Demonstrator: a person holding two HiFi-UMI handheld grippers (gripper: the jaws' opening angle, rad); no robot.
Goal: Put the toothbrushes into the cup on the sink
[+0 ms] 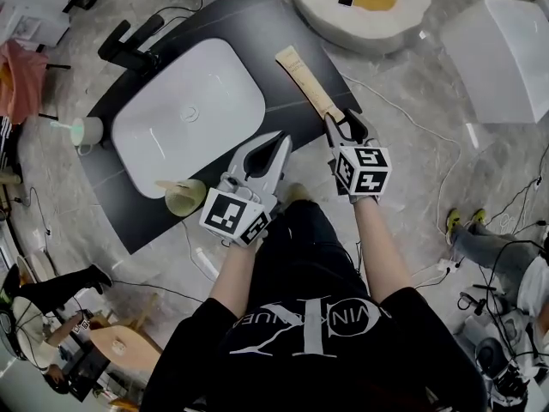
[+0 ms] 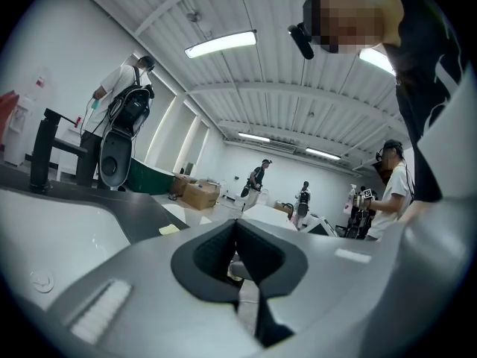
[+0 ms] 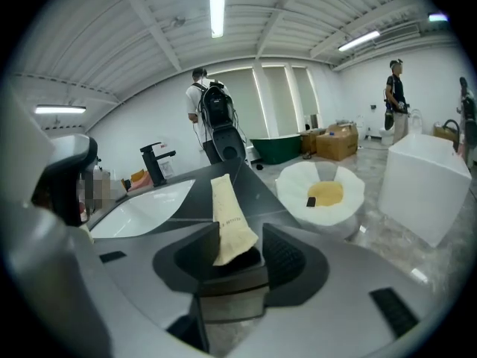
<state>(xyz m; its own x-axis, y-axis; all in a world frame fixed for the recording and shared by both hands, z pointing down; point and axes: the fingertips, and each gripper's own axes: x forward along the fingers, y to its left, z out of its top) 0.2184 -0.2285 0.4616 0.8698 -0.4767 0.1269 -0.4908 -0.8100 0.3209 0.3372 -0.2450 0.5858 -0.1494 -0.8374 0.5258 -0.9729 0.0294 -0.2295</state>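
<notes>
A long tan paper-wrapped toothbrush (image 1: pixel 304 77) lies on the dark counter (image 1: pixel 257 24) to the right of the white sink (image 1: pixel 171 136). My right gripper (image 1: pixel 343 120) is open around the packet's near end. In the right gripper view the wrapped toothbrush (image 3: pixel 227 215) leans on the left jaw, and the right gripper (image 3: pixel 240 248) shows a gap on the other side. My left gripper (image 1: pixel 279 140) hovers shut over the sink's near right corner; nothing shows between the shut tips of the left gripper (image 2: pixel 237 226). A pale green cup (image 1: pixel 186 198) with a tan stick in it stands at the counter's near edge.
A black faucet (image 1: pixel 129 50) stands at the sink's far left. A second cup (image 1: pixel 88 130) with a green brush sits left of the basin. On the floor are a round white tub (image 1: pixel 360 3), a white box (image 1: pixel 506 45) and cables. People stand in the background.
</notes>
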